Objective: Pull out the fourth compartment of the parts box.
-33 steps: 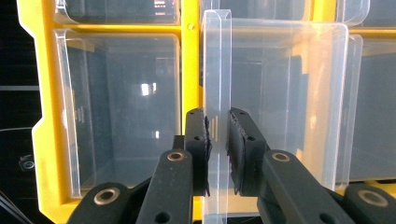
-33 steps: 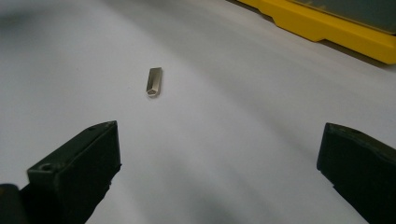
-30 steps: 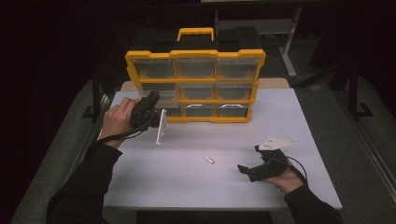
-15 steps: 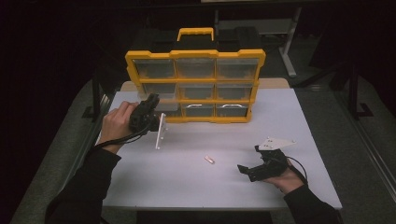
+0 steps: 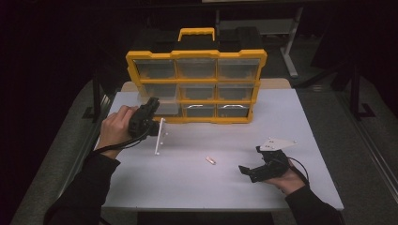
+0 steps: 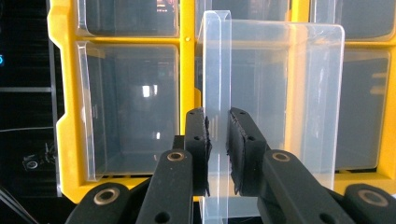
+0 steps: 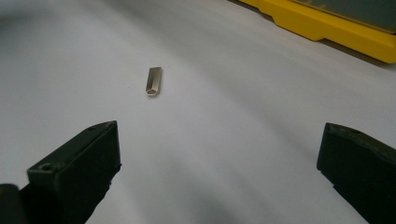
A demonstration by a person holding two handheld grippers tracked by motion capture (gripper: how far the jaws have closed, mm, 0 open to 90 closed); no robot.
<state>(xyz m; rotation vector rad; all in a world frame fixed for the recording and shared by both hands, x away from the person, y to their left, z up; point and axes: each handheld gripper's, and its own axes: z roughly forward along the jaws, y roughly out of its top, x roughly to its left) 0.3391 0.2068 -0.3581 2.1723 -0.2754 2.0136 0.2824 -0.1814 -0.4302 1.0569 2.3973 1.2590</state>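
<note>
The clear drawer runs off the bottom edge, its lower end behind the pads; small metal piece too tiny to identify.

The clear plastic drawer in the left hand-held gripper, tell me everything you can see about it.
The clear plastic drawer is a see-through, colourless bin with thin walls and rounded edges, and it looks empty. The left hand-held gripper is shut on a raised tab at its front, one black pad on each side. In the high view it sits partly pulled out of the bottom-left slot of the yellow organizer, which stands upright on the white table.
</note>
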